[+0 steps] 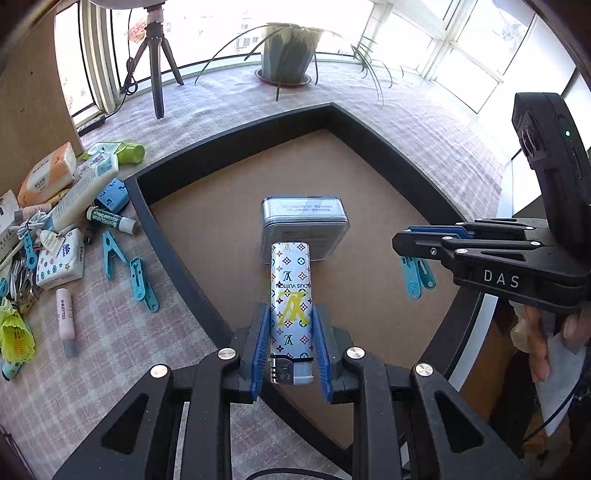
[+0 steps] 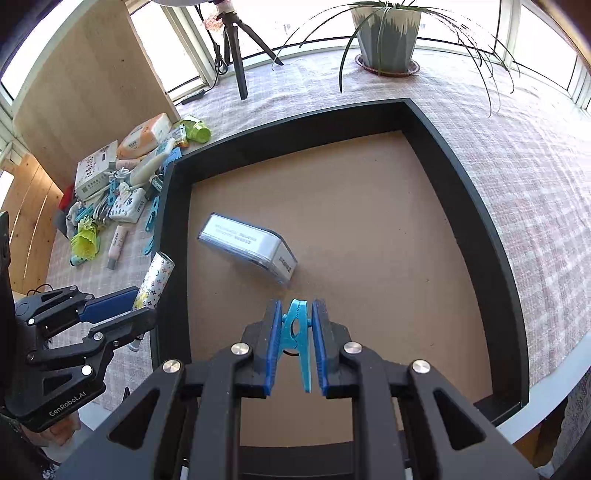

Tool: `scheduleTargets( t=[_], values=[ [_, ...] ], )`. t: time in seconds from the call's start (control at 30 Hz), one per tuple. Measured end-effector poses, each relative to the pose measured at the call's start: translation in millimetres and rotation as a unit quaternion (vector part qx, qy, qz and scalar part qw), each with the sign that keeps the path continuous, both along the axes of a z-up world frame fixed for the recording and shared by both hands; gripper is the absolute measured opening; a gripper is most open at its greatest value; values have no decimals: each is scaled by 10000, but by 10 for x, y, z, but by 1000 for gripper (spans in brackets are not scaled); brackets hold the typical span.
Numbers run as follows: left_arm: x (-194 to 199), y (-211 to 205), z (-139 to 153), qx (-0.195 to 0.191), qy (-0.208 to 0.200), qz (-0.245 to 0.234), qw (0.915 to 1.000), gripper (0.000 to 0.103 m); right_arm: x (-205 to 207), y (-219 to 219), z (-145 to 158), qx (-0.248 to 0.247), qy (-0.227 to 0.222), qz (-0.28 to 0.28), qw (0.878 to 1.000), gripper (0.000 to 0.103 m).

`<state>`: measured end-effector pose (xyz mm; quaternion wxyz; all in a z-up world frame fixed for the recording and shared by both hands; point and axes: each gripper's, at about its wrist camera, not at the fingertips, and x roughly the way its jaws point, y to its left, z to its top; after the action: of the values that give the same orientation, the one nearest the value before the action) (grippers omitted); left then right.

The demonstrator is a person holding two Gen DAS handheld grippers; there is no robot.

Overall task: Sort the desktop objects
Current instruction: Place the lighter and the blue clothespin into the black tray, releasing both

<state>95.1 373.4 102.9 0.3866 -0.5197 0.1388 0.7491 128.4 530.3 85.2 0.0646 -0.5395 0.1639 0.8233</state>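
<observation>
Bright daylight through white-framed windows from 11 to 2 o'clock. Round table under pinkish checked cloth. Potted plant on a saucer at 12 o'clock, long leaves drooping. Black tripod at 11 o'clock, cable trailing. Light wood panel at 10 o'clock.

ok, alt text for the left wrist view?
The left gripper grips a monogram-printed lighter over a black-rimmed tray that holds a silver tin. At right, the right gripper holds a blue clothespin. Tissue packs, tubes and more clothespins clutter the tablecloth at left.
</observation>
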Motion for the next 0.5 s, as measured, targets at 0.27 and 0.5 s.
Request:
scheduleTargets(
  t=[0.27, 0.5],
  values=[
    [104, 196, 59, -165, 245, -14, 9996, 51, 57, 116, 23, 169, -48, -65, 9998, 29],
    [-89, -27, 101, -192, 275, 362, 9988, 51, -33, 63, 119, 413, 81, 171, 9990, 63]
  ],
)
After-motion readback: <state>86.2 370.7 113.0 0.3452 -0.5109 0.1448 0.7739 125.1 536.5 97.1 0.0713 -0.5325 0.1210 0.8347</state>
